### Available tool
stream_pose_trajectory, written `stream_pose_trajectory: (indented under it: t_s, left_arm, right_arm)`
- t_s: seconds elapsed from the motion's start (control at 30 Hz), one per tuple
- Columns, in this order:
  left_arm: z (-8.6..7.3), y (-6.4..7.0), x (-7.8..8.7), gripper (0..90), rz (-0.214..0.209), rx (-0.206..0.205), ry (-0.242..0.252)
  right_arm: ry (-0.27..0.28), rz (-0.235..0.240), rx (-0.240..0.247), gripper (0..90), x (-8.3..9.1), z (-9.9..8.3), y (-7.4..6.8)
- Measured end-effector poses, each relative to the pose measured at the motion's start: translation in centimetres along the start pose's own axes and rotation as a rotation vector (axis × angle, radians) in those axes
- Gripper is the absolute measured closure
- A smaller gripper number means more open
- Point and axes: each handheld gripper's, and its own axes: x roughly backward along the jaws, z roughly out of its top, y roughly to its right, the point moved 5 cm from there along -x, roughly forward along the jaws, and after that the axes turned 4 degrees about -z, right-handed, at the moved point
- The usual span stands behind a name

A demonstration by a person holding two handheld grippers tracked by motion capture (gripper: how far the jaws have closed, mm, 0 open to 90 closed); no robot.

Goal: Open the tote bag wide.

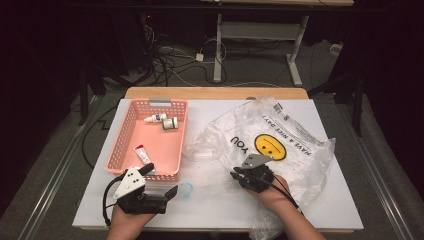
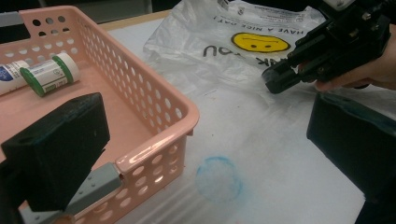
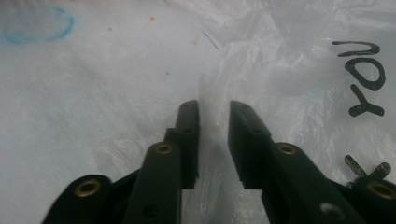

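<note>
A pink perforated basket [image 1: 116, 145] [image 2: 182, 112] stands at the table's left. In it lie a white dropper bottle [image 1: 155, 118] [image 2: 9, 77], a green-capped bottle [image 1: 170, 123] [image 2: 51, 73] and a red-capped tube [image 1: 142, 154]. A crumpled clear plastic bag [image 1: 310, 150] [image 2: 187, 37] [image 3: 303, 56] with a yellow smiley lies to the right. My left gripper [image 1: 160, 180] [image 2: 205, 121] is wide open at the basket's near right corner, one jaw over the rim. My right gripper [image 1: 235, 175] [image 3: 214, 105] [image 2: 275, 81] rests on the bag's near left edge, its jaws a narrow gap apart around a raised fold.
A faint blue ring [image 1: 186, 190] [image 2: 218, 178] [image 3: 39, 23] marks the white table cover [image 1: 220, 205] between the two grippers. Beyond the table's far edge there are cables and desk legs on the floor.
</note>
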Motion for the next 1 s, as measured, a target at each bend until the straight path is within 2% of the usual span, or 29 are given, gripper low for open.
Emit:
stream_pose_trajectory:
  t_s: [0.03,0.13,0.23,0.37,0.6,0.67,0.77,1.0]
  left_arm:
    - [0.0,0.0,0.0,0.0,0.0,0.0,0.0]
    - [0.0,0.0,0.0,0.0,0.0,-0.001,0.001]
    - [0.0,0.0,0.1,0.0,0.0,-0.003,0.0]
    - [0.0,0.1,0.0,0.0,-0.003,-0.003,-0.001]
    - [0.0,0.3,0.0,0.0,-0.012,-0.011,-0.006]
    - [0.0,0.4,0.0,0.0,-0.019,-0.012,-0.008]
    - [0.0,0.5,-0.1,0.5,-0.029,-0.012,-0.008]
    - [0.0,0.6,-0.2,1.7,-0.042,-0.009,-0.009]
  right_arm:
    - [-0.007,-0.008,0.013,69.9,-0.1,-0.1,-0.1]
    - [-0.022,-0.028,0.012,58.8,-0.4,-0.4,-0.2]
    - [-0.032,-0.024,0.007,55.9,-0.2,-0.8,0.0]
    - [-0.027,0.017,-0.018,67.7,-0.1,-1.1,0.3]
    - [-0.027,-0.016,-0.031,89.1,0.1,-1.2,1.0]
    - [-0.016,-0.026,-0.03,90.0,0.1,-1.3,1.1]
    - [0.024,0.0,-0.052,90.0,0.4,-1.1,1.5]
    - [0.104,0.016,-0.077,90.0,1.9,-0.5,2.2]
